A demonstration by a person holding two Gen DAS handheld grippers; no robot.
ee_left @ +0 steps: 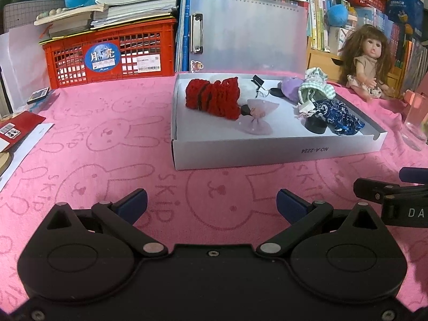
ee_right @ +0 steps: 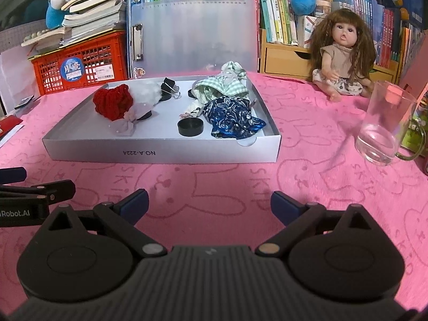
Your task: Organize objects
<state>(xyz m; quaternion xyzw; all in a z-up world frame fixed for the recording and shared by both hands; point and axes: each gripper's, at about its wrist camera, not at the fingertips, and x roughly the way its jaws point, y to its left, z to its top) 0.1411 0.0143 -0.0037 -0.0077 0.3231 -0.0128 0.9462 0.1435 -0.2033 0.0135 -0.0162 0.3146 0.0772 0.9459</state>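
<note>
A shallow white box (ee_left: 267, 152) (ee_right: 160, 152) lies on the pink cloth. It holds a red knitted dress (ee_left: 214, 97) (ee_right: 113, 101), a lilac bow (ee_left: 258, 117) (ee_right: 128, 123), a green checked dress (ee_left: 317, 89) (ee_right: 222, 85), a blue patterned dress (ee_left: 339, 116) (ee_right: 230, 116), a black round stand (ee_left: 315, 124) (ee_right: 190, 127) and a binder clip (ee_left: 258, 81) (ee_right: 168, 87). A doll (ee_left: 370, 58) (ee_right: 341, 58) sits beyond the box to the right. My left gripper (ee_left: 211, 204) and right gripper (ee_right: 208, 204) are open and empty, in front of the box.
A glass mug (ee_right: 385, 128) (ee_left: 416, 117) stands right of the box. A red crate (ee_left: 107, 53) (ee_right: 80, 61) with stacked books and a translucent clipboard (ee_left: 251, 32) (ee_right: 195, 34) stand behind. Papers (ee_left: 18, 133) lie at the left edge. Bookshelves fill the back right.
</note>
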